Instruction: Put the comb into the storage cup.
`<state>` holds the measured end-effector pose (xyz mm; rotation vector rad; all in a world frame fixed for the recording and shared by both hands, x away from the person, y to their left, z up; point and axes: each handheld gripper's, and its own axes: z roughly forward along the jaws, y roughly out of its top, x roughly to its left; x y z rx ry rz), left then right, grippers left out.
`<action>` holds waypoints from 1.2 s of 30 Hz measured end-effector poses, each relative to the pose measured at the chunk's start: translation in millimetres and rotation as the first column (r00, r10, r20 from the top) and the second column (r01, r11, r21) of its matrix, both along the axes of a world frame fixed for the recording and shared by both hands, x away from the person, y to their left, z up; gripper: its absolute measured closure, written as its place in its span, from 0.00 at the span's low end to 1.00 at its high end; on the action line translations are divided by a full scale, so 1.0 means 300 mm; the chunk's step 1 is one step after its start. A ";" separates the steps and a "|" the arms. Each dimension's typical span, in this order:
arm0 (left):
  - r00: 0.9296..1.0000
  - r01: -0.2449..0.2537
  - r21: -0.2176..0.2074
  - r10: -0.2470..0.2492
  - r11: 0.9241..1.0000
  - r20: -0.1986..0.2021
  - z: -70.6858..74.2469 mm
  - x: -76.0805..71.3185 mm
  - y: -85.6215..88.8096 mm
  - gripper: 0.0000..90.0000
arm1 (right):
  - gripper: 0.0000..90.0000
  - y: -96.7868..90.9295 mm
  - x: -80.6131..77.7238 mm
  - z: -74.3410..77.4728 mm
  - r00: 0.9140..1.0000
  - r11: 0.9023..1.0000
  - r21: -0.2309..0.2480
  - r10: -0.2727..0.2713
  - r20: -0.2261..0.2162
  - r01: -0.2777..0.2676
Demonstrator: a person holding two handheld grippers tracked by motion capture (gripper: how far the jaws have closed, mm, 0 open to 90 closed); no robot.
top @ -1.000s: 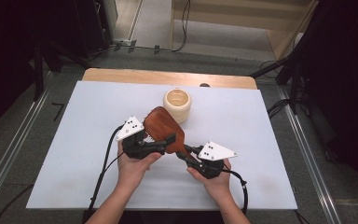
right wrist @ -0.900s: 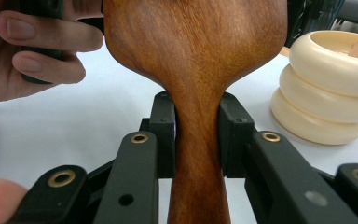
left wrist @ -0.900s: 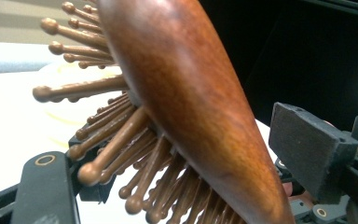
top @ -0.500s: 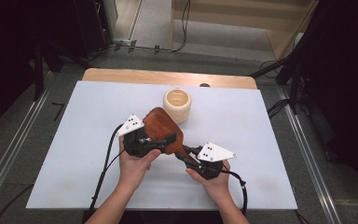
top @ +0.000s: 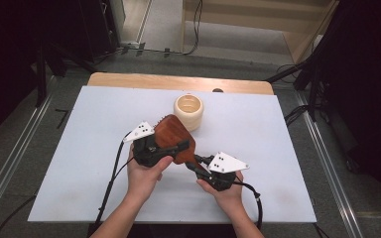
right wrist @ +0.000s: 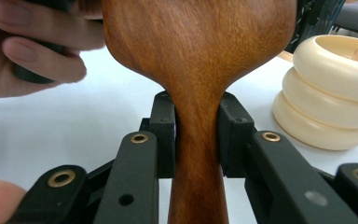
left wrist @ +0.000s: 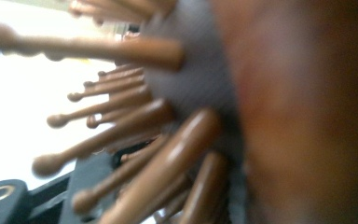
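A wooden hairbrush hangs just above the white table, back side up. My right gripper is shut on its narrow handle, with a pad pressed on either side. My left gripper comes from the left. Its jaws have just been closing and now clamp the brush head, one black jaw lying across the wooden back. In the left gripper view the brown bristles and the blurred wooden back are very close.
A cream ringed cup stands upright just beyond the brush, and in the right gripper view the cup is at the right. A wooden strip edges the table's far side. The person's left hand wraps the left gripper.
The left gripper's jaws have closed in onto the brush head. Both hands and the brush have stayed where they were.
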<state>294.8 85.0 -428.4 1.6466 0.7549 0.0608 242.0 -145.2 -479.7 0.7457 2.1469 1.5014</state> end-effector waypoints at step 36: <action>0.997 -0.025 -0.002 0.025 1.000 0.068 0.071 0.021 0.058 0.59 | 0.00 -0.202 -0.014 -0.015 0.992 0.985 0.121 -0.122 -0.025 0.124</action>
